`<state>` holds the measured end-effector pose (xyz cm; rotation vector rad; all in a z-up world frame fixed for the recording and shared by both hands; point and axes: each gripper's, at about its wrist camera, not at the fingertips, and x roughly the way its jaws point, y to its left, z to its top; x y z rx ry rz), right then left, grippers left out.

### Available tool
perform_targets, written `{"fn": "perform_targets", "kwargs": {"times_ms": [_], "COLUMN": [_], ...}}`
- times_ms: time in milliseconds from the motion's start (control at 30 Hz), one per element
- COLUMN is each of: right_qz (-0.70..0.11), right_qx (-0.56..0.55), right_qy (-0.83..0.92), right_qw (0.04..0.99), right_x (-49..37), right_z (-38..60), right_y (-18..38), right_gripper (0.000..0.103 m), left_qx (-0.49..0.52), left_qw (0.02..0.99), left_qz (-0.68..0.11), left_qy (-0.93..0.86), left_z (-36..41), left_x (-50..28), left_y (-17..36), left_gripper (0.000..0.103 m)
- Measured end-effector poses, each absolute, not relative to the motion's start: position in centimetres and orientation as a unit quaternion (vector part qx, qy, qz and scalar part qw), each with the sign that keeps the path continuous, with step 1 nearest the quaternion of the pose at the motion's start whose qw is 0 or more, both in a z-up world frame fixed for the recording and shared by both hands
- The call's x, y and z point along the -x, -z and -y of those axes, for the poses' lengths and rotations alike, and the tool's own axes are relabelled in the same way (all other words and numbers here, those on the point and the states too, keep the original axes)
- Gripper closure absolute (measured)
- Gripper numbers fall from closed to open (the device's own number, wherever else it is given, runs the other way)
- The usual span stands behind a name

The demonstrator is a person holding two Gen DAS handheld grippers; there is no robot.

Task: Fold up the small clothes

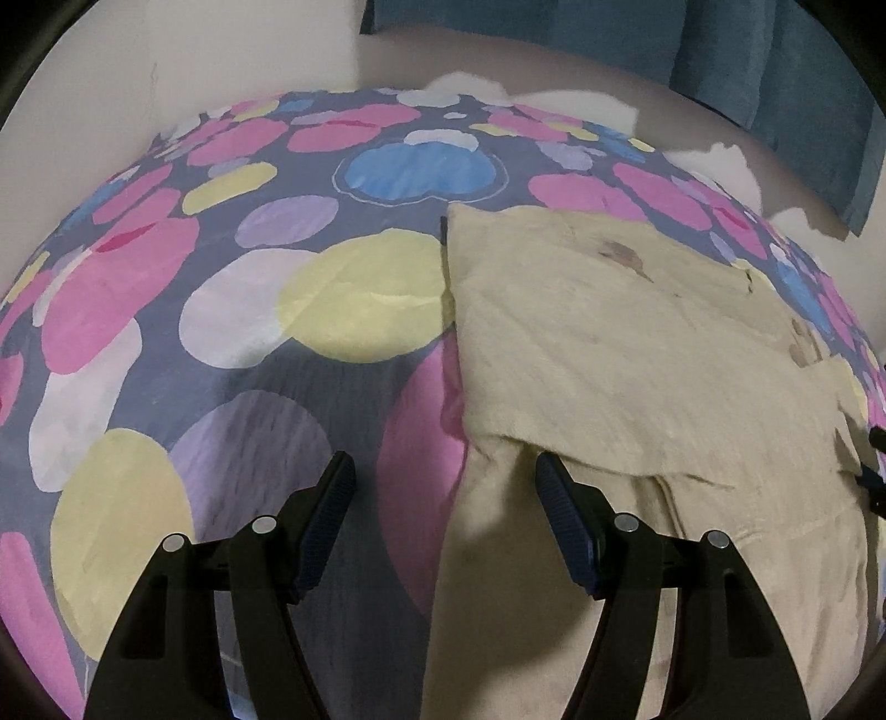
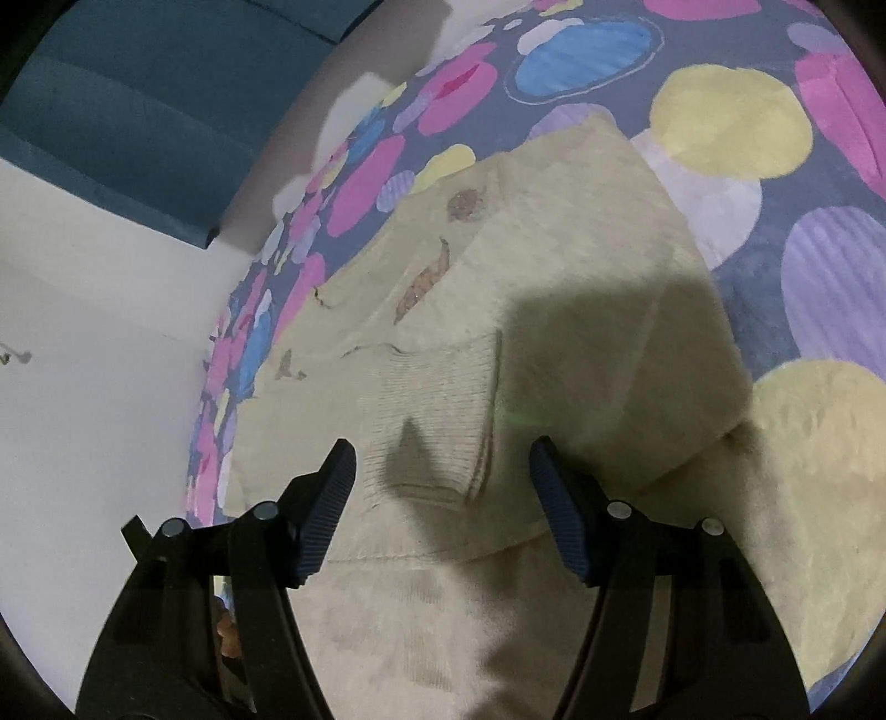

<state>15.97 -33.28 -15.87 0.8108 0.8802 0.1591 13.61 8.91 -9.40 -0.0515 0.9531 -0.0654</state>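
A cream knitted garment with small brown motifs lies partly folded on a bedspread printed with coloured circles. My left gripper hangs open over the garment's near left edge. Its right finger is above the cream cloth and its left finger above the bedspread, with nothing pressed between the pads. In the right wrist view the same garment fills the middle, with a ribbed cuff folded onto it. My right gripper stands open just above that cuff, and the pads are clear of the cloth.
The bedspread reaches to the bed's rounded far edge. Beyond it are a pale wall and a blue curtain. White bedding shows along the far edge. The bed's side drops to a white surface.
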Motion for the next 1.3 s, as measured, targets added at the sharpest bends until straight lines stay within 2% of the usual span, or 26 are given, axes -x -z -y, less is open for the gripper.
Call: {"fn": "perform_targets", "kwargs": {"times_ms": [67, 133, 200, 233, 267, 467, 733, 1100, 1133, 1200, 1233, 1267, 1300], "right_qz": [-0.420, -0.425, -0.430, -0.432, -0.431, -0.379, -0.415, -0.388, -0.386, -0.382, -0.380, -0.378, -0.377], "right_qx": [-0.362, -0.349, -0.340, -0.338, -0.342, -0.337, -0.361, -0.425, -0.426, -0.429, -0.432, -0.435, -0.437], "right_qy": [-0.069, -0.067, -0.068, -0.073, -0.080, -0.076, -0.045, -0.064, -0.064, -0.067, -0.067, -0.066, -0.067], "right_qw": [0.829, 0.832, 0.834, 0.833, 0.832, 0.858, 0.834, 0.815, 0.816, 0.816, 0.815, 0.814, 0.814], "right_x": [-16.2, -16.4, -16.6, -16.8, -16.7, -13.8, -13.6, -11.4, -10.9, -9.4, -8.8, -7.8, -6.9], "right_z": [32.8, 32.6, 32.4, 32.3, 32.3, 33.1, 34.9, 37.8, 38.1, 39.0, 39.2, 39.9, 40.3], "right_y": [15.8, 15.8, 15.9, 15.8, 15.6, 12.7, 17.3, 17.0, 16.8, 16.4, 16.2, 16.0, 15.9], "right_gripper": [0.054, 0.062, 0.076, 0.095, 0.098, 0.099, 0.099, 0.097, 0.095, 0.081, 0.063, 0.050, 0.047], "left_qx": [0.026, 0.024, 0.025, 0.026, 0.027, 0.042, 0.054, 0.066, 0.065, 0.072, 0.081, 0.093, 0.106], "left_qw": [0.887, 0.887, 0.887, 0.887, 0.887, 0.888, 0.888, 0.889, 0.889, 0.887, 0.884, 0.881, 0.877], "left_qz": [-0.459, -0.460, -0.460, -0.459, -0.459, -0.457, -0.455, -0.452, -0.451, -0.452, -0.453, -0.454, -0.456], "left_qy": [0.032, 0.031, 0.031, 0.032, 0.032, 0.032, 0.029, 0.043, 0.050, 0.070, 0.083, 0.095, 0.110], "left_z": [-8.9, -9.0, -9.0, -9.0, -9.0, -9.4, -9.8, -10.5, -10.6, -11.1, -11.4, -11.7, -12.2], "left_x": [-13.8, -13.8, -13.9, -13.9, -13.9, -14.1, -14.0, -13.8, -13.7, -13.0, -12.6, -12.2, -11.4], "left_y": [9.5, 9.4, 9.5, 9.5, 9.5, 9.7, 9.7, 9.6, 9.6, 9.4, 9.3, 9.2, 9.1], "left_gripper": [0.033, 0.033, 0.033, 0.033, 0.033, 0.033, 0.033, 0.033, 0.033, 0.030, 0.025, 0.024, 0.024]}}
